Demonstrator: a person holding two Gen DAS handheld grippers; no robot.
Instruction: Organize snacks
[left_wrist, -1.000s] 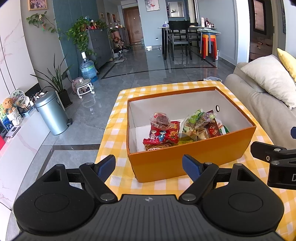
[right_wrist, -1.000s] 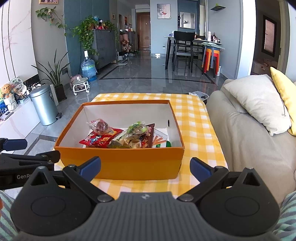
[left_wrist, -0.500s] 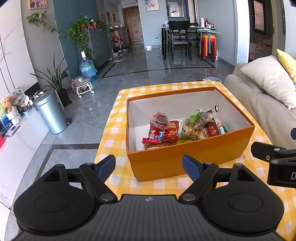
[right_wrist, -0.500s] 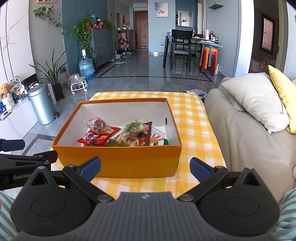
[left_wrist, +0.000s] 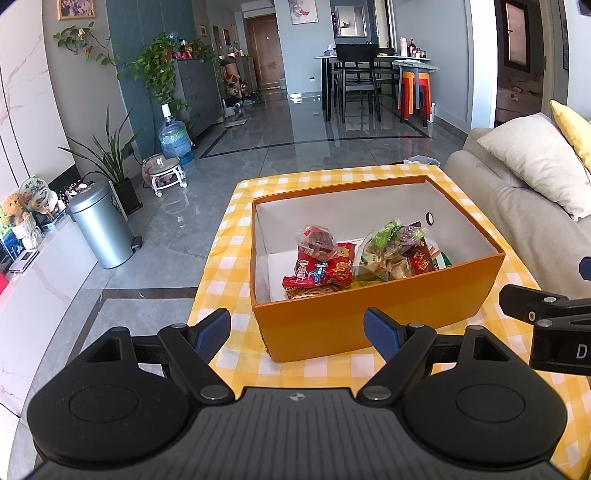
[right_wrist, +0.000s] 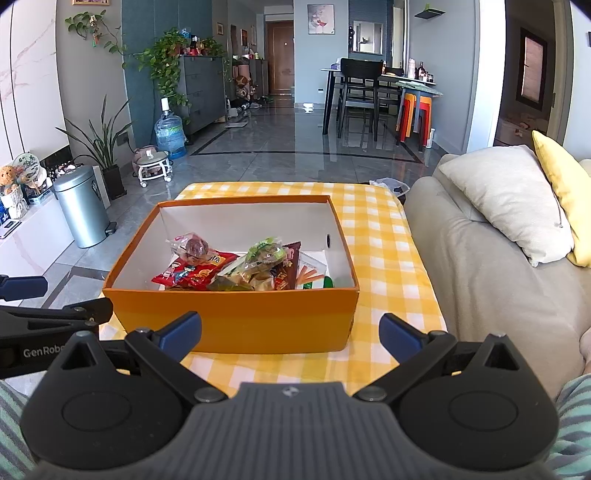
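Observation:
An orange box (left_wrist: 380, 317) (right_wrist: 236, 321) with white inner walls stands on the yellow checked tablecloth (left_wrist: 229, 266) (right_wrist: 384, 266). Several snack packets lie inside it: a red packet (left_wrist: 317, 271) (right_wrist: 195, 273), a clear bag with dark snacks (left_wrist: 317, 240) (right_wrist: 190, 247), a green-topped bag (left_wrist: 388, 243) (right_wrist: 264, 254) and a brown bar (right_wrist: 286, 267). My left gripper (left_wrist: 297, 330) is open and empty, held just short of the box's near wall. My right gripper (right_wrist: 290, 332) is open and empty, also in front of the box. Each gripper shows at the edge of the other's view.
A beige sofa (right_wrist: 480, 258) with a white cushion (right_wrist: 509, 206) and a yellow one lies right of the table. A metal bin (left_wrist: 99, 225) and plants stand on the floor at the left. A dining table with chairs (right_wrist: 369, 96) is far behind.
Both grippers have drawn back and risen slightly, so the box sits a little farther off in both views. The snacks in the box have not moved.

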